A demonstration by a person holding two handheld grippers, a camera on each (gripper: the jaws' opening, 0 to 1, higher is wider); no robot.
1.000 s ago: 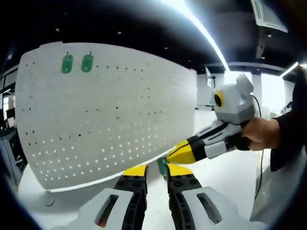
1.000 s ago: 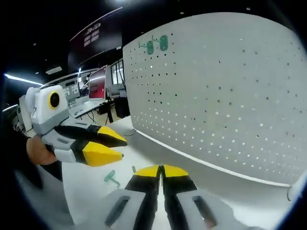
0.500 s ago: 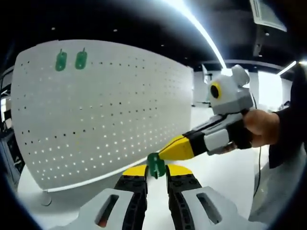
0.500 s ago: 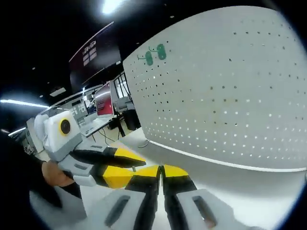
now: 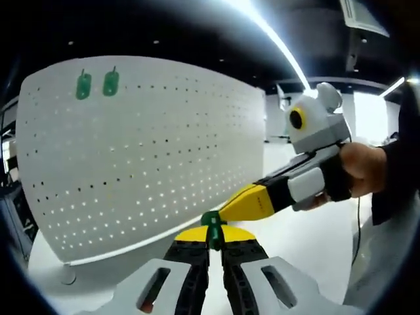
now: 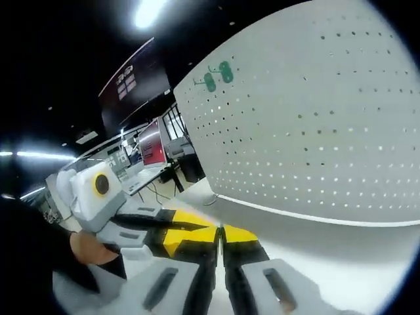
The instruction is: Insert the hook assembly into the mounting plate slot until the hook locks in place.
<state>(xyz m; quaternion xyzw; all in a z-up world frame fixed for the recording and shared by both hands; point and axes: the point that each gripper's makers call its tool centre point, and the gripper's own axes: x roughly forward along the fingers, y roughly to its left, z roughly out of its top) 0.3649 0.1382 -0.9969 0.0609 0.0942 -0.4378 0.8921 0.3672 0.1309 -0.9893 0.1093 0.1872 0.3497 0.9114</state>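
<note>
In the left gripper view our left claw (image 5: 214, 237) is pinched nearly closed on a small green hook (image 5: 211, 223), which stands upright between the yellow tips. The right claw (image 5: 226, 211) comes in from the right, held by a hand (image 5: 364, 169), its yellow tips pressed together and touching or just beside the hook; we cannot tell which.

Behind them stands a white pegboard (image 5: 144, 151) on a white counter (image 5: 308, 243), dotted with rows of small holes. Two more green hooks (image 5: 97, 84) hang side by side near its upper left corner.

In the right gripper view our right claw (image 6: 220, 233) has its tips together, and we see nothing between them. The left claw (image 6: 180, 226) lies just to its left, with a hand (image 6: 92, 249) behind it. The pegboard (image 6: 315, 131) rises on the right, the two hooks (image 6: 218, 75) near its top edge.

A dark sign (image 6: 128, 82) high on the far wall carries pale writing, too small for us to read. Monitors (image 6: 152, 151) glow on desks beneath it.
</note>
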